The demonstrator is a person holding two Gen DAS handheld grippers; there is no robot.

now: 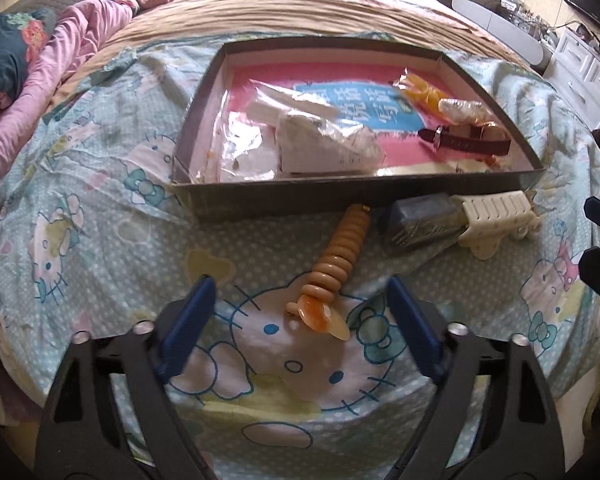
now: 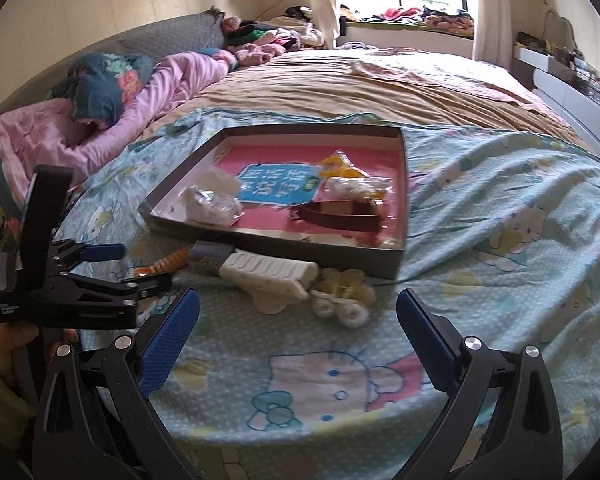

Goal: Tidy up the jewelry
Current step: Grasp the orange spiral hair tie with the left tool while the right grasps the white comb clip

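Note:
A string of orange-tan beads [image 1: 342,248] with a pale shell-like pendant lies on the Hello Kitty sheet. Its pendant end sits between the fingers of my left gripper [image 1: 300,282], which is open and not touching it. In the right wrist view the beads [image 2: 166,262] show beside the left gripper [image 2: 128,266]. My right gripper [image 2: 298,294] is open above the sheet, with nothing between its fingers. Just ahead of it lie a white hair claw [image 2: 268,270] and small white flower pieces [image 2: 344,296]. A dark shallow tray [image 1: 260,200] holds a maroon-strap watch [image 1: 464,138] and bagged items [image 1: 324,148].
A dark blue-grey box [image 1: 420,216] leans against the tray's front wall beside the white hair claw [image 1: 496,210]. A yellow packet [image 1: 420,92] lies at the tray's back. Pink bedding [image 2: 100,128] is piled to the left, and a white dresser [image 1: 580,76] stands to the right.

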